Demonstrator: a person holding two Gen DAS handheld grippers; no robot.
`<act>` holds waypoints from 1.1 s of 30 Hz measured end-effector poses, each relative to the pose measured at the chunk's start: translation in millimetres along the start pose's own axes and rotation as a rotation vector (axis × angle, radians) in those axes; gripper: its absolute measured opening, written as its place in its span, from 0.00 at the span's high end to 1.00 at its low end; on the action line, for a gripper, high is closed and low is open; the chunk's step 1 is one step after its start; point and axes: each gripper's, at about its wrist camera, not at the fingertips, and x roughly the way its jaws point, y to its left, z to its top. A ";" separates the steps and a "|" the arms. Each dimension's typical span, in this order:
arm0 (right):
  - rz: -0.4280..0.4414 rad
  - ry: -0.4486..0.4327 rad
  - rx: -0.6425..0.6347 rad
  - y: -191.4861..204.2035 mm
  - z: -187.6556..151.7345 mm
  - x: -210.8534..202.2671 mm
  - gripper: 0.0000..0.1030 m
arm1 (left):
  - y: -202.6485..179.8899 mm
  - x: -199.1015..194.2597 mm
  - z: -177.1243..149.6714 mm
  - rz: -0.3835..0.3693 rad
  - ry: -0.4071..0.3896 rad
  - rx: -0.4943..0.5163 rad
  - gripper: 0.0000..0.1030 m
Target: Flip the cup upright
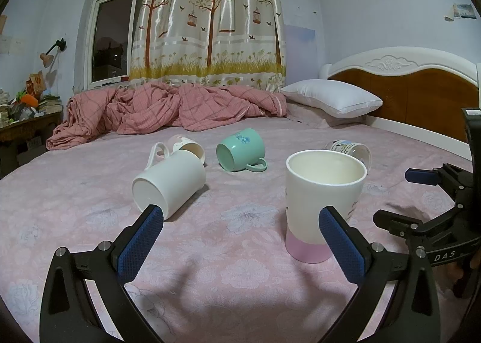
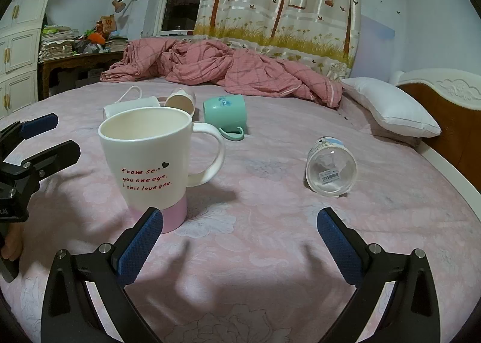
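Bed [image 1: 210, 252] with a pink flowered sheet fills both views, with a crumpled pink quilt [image 1: 168, 108] along its far edge, a white pillow [image 1: 330, 98] by the headboard [image 1: 405, 84], and a tree-print curtain [image 1: 210, 18] behind. A cluttered desk [image 2: 78, 57] stands off the bed's far left corner.

Five cups sit on the sheet. The tall mug [image 2: 147, 162], white with a pink base and red lettering, stands upright, mouth up, handle toward the right gripper's right. A plain white mug [image 1: 168, 183] lies on its side, base toward the left camera, long axis running away from it, handle up and to the far side. Just behind it, touching or nearly so, a small cream cup [image 1: 189, 147] lies tipped. The green mug [image 1: 240, 149] lies on its side apart from them, handle on the sheet. A glass [image 2: 330, 168] with a printed band lies on its side well right, base with its barcode sticker toward the right camera.

The left gripper [image 1: 240, 219] is spread wide and holds nothing; its right finger overlaps the tall mug's lower side, contact unclear. The right gripper [image 2: 240, 222] is likewise wide and holds nothing, its left finger in front of the mug's pink base.
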 end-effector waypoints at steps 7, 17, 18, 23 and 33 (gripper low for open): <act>0.001 0.002 0.001 0.3 -0.3 0.1 0.00 | 0.4 1.5 -0.8 0.001 0.004 0.003 0.00; -0.001 0.004 0.000 -0.5 -0.8 -0.3 0.00 | 0.6 2.0 -1.0 0.002 0.006 0.003 0.00; -0.001 0.004 -0.001 -1.0 -1.0 -0.7 0.00 | 0.6 1.9 -0.9 0.002 0.006 0.003 0.00; -0.001 0.004 -0.001 -0.6 -0.8 -0.2 0.00 | 0.6 2.0 -0.7 0.002 0.007 0.003 0.00; -0.001 0.003 -0.002 -0.5 -0.7 -0.4 0.00 | 1.2 2.4 -1.4 0.002 0.009 0.003 0.00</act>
